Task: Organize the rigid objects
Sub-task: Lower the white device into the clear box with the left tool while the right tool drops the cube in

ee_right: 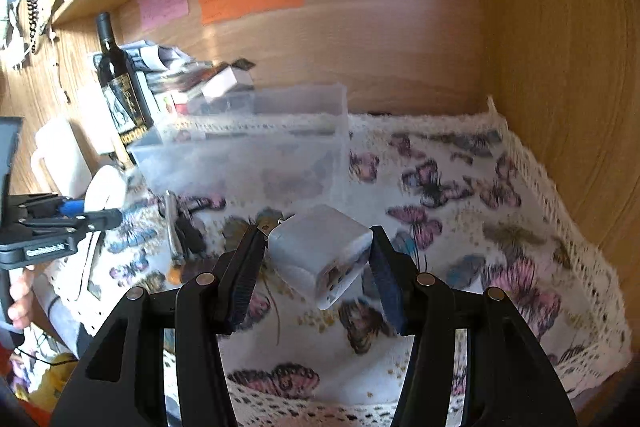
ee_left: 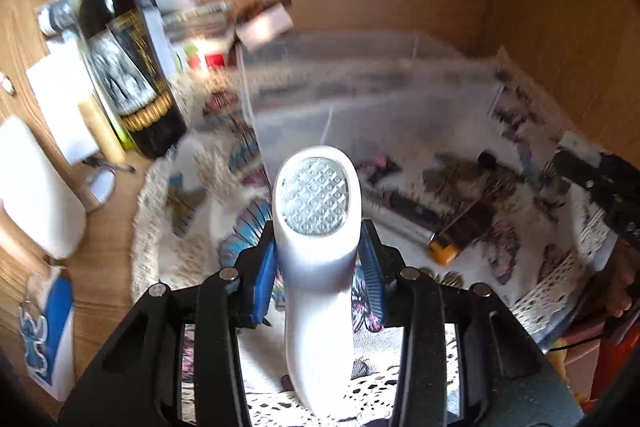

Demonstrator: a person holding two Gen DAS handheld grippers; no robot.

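Observation:
My left gripper (ee_left: 318, 267) is shut on a white handheld device (ee_left: 316, 227) with a patterned clear lens, held above the butterfly cloth (ee_left: 532, 227) in front of a clear plastic bin (ee_left: 360, 99). My right gripper (ee_right: 320, 259) is shut on a white charger cube (ee_right: 320, 257), held above the butterfly cloth (ee_right: 500, 247) just in front of the clear plastic bin (ee_right: 248, 155). The left gripper (ee_right: 72, 215) shows at the left of the right wrist view. The right gripper (ee_left: 600, 183) shows at the right edge of the left wrist view.
A dark wine bottle (ee_left: 124, 59) stands left of the bin with papers and boxes behind it. A white jug (ee_left: 36, 195) sits at far left. A pen with an orange end (ee_left: 444, 247) and small dark items lie on the cloth. Wooden walls close the back and right.

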